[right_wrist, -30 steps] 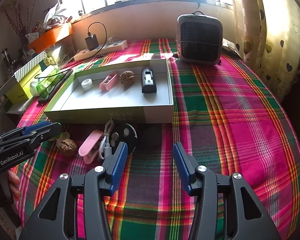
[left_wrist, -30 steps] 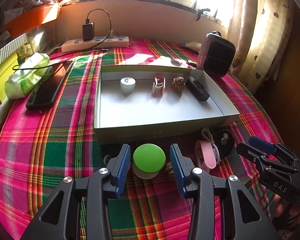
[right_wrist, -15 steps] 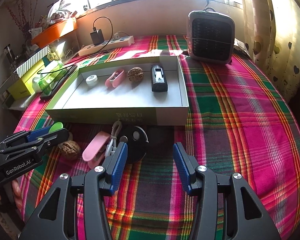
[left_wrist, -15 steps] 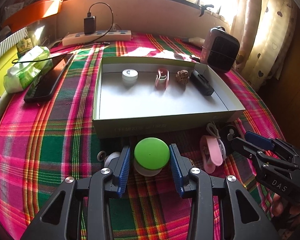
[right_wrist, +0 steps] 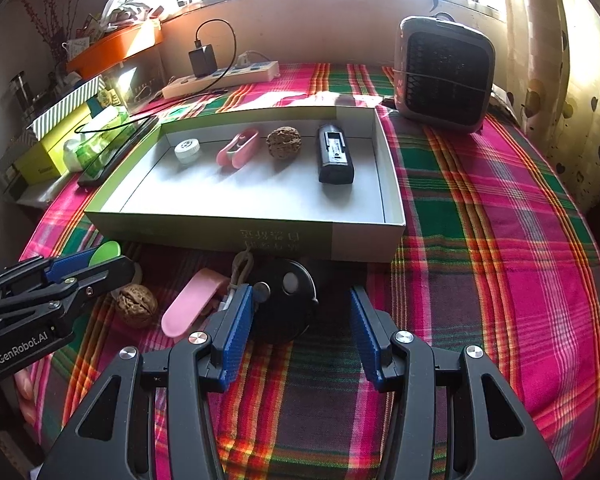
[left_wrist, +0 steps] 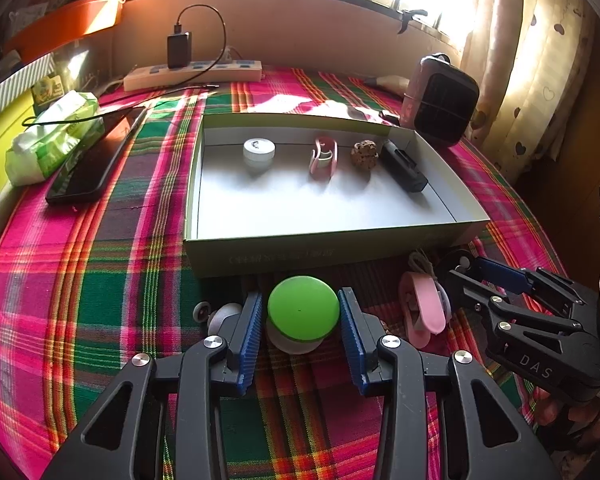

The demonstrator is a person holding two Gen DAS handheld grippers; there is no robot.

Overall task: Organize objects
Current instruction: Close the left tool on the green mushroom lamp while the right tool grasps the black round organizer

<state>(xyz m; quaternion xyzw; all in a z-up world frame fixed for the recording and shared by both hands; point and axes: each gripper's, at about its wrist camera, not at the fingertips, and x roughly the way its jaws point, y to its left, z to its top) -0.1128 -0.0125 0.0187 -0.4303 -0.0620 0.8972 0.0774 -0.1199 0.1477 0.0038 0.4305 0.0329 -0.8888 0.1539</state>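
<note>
The left gripper (left_wrist: 302,320) has its 2 blue ribbed pads around the small white jar with a round bright-green lid (left_wrist: 303,307). The jaws have just been closing, and the lid now fills nearly the whole gap between them. Whether both pads actually press on it cannot be told, as a thin sliver seems to remain on each side. The jar sits on the plaid cloth, just in front of the near wall of the shallow grey-green cardboard box (left_wrist: 260,254), so the box lies straight ahead of the left fingers.

The right gripper (right_wrist: 302,320) stands with its pads well apart and nothing clamped. The round black disc-shaped gadget (right_wrist: 286,300) lies just beside its left pad. A pink plastic clip (right_wrist: 188,308) and a brown walnut (right_wrist: 136,304) rest further left, between the 2 grippers.

Inside the box, 4 items line the far wall: a white cap, a pink clip, a walnut and a black rectangular device. Judging by that row, the jar probably goes forward over the near wall next.
</note>
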